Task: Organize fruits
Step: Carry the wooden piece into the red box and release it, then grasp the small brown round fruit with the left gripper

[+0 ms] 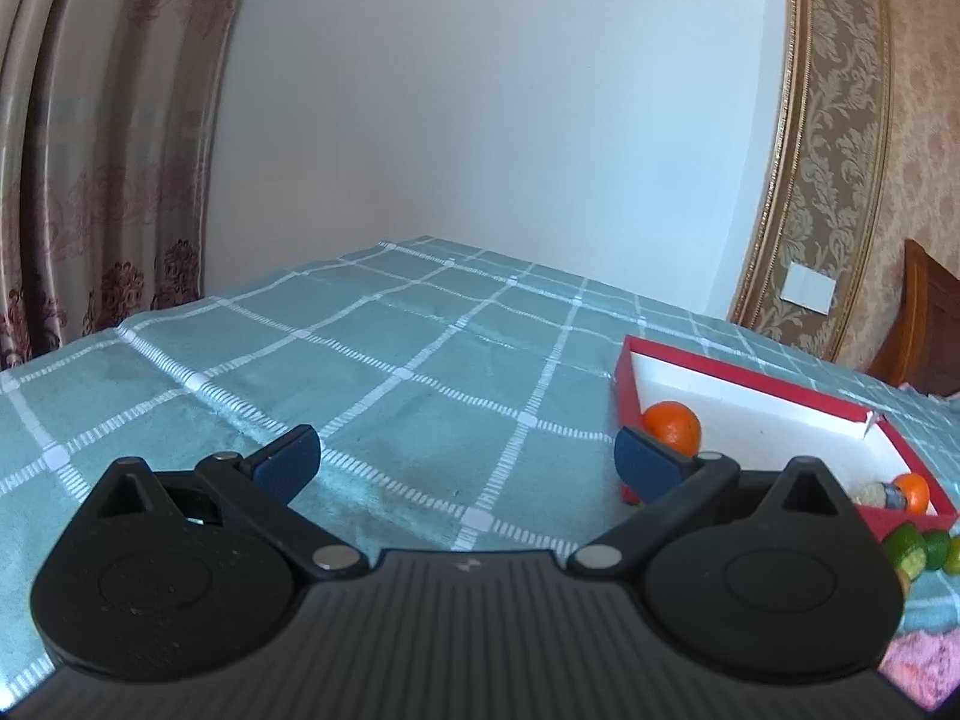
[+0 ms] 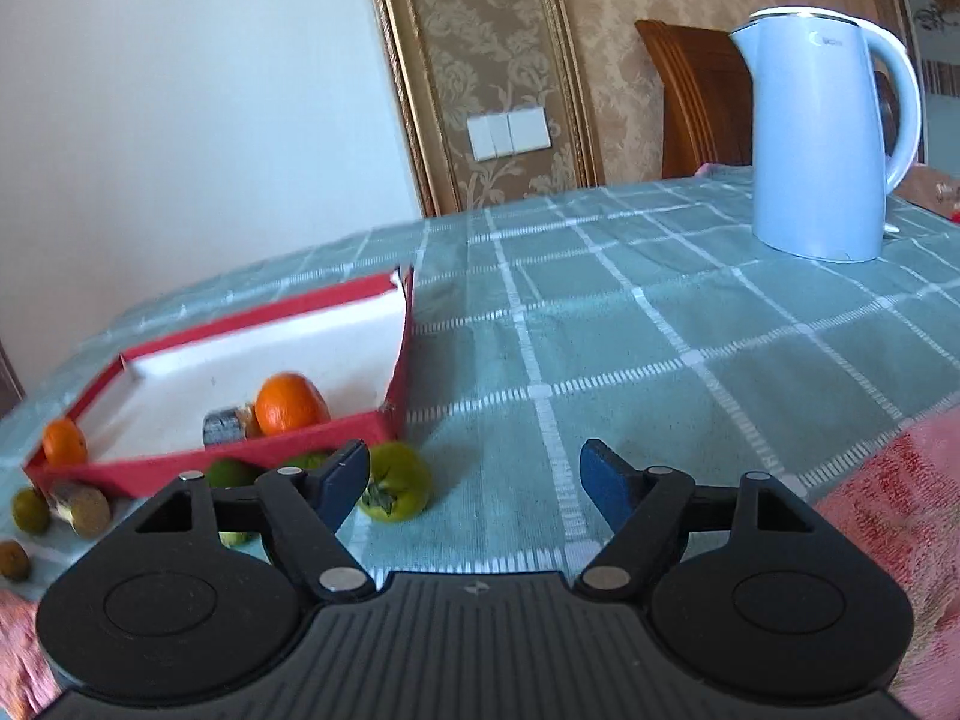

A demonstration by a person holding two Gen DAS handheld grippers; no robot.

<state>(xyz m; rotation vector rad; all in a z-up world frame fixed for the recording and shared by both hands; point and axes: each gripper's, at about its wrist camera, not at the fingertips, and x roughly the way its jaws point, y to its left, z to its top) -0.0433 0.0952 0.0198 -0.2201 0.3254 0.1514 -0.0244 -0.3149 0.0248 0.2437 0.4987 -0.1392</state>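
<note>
A shallow red box [image 2: 336,435] with a white inside lies on the checked tablecloth; it also shows in the left wrist view [image 1: 750,381]. It holds an orange [image 2: 290,404], a second orange [image 2: 63,441] in its far left corner, and a small grey cylinder [image 2: 223,425]. A green persimmon [image 2: 396,482] and other green fruits [image 2: 231,473] lie in front of the box. My right gripper [image 2: 474,483] is open and empty, its left finger just beside the persimmon. My left gripper [image 1: 465,459] is open and empty, left of the box.
A light blue kettle [image 2: 825,132] stands at the back right of the table. A cork-like piece [image 2: 81,504] and small green fruits [image 2: 30,510] lie left of the box. Pink cloth [image 2: 888,516] covers the table's near right edge. A wooden chair [image 2: 696,96] is behind.
</note>
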